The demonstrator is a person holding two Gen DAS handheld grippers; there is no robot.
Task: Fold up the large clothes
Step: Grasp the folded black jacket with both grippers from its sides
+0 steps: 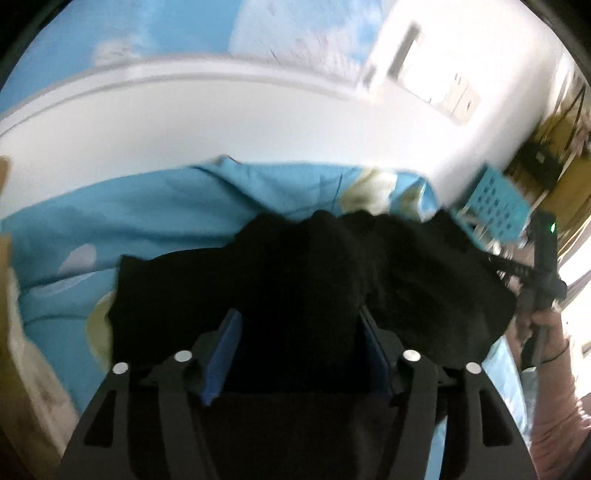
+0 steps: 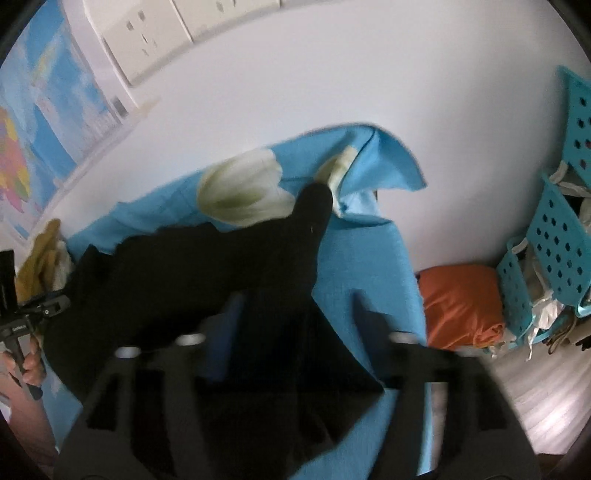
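Observation:
A black garment (image 1: 295, 266) lies crumpled on a light blue sheet with white flowers (image 1: 129, 206). My left gripper (image 1: 299, 332) is low over the garment. Its blue-padded fingers (image 1: 223, 347) stand wide apart with black cloth between them, not pinched. In the right wrist view the same garment (image 2: 184, 266) stretches from the left toward the flower print of the sheet (image 2: 369, 258). My right gripper (image 2: 295, 314), blurred, also has its fingers spread, with a dark fold between them. Each view shows the other hand-held gripper at its edge, held in a hand (image 1: 543, 266) (image 2: 14, 317).
A white wall rises behind the sheet, with a map poster (image 2: 37, 110) and sockets (image 2: 147, 33). Turquoise perforated baskets (image 2: 554, 229) full of clothes stand at the right, with a folded orange cloth (image 2: 461, 302) beside them. A yellowish cloth (image 2: 44, 251) lies at the left.

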